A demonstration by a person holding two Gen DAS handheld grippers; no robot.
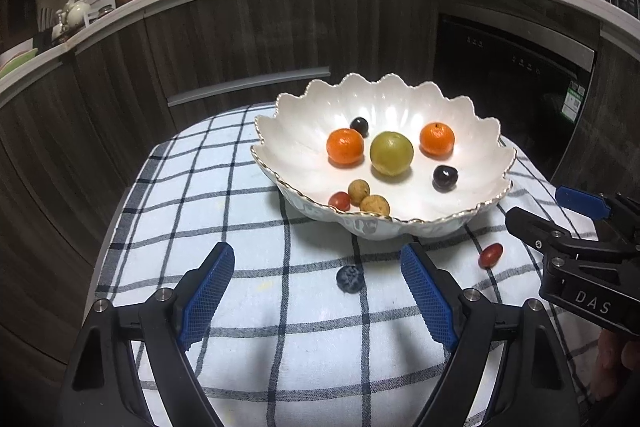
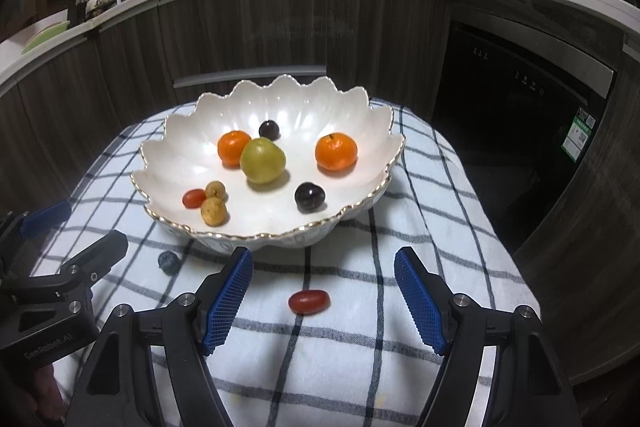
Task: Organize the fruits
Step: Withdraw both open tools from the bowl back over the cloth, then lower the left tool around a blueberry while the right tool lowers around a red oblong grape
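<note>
Left tongs (image 1: pixel 316 291) gaped empty, the blueberry (image 1: pixel 350 279) lying on the cloth (image 1: pixel 248 227) ahead between the pads; right tongs (image 2: pixel 323 297) likewise framed the tomato (image 2: pixel 309 301). Each fruit wanted a centred, gentle pinch before a lift over the rim of the bowl (image 2: pixel 168 143) just beyond.

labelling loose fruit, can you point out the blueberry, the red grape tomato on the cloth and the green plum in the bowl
blueberry (image 1: pixel 350 278), left wrist view, centre of its top
red grape tomato (image 2: pixel 309 301), right wrist view, middle of its upper side
green plum (image 2: pixel 263 161), right wrist view, centre of its front face
</note>
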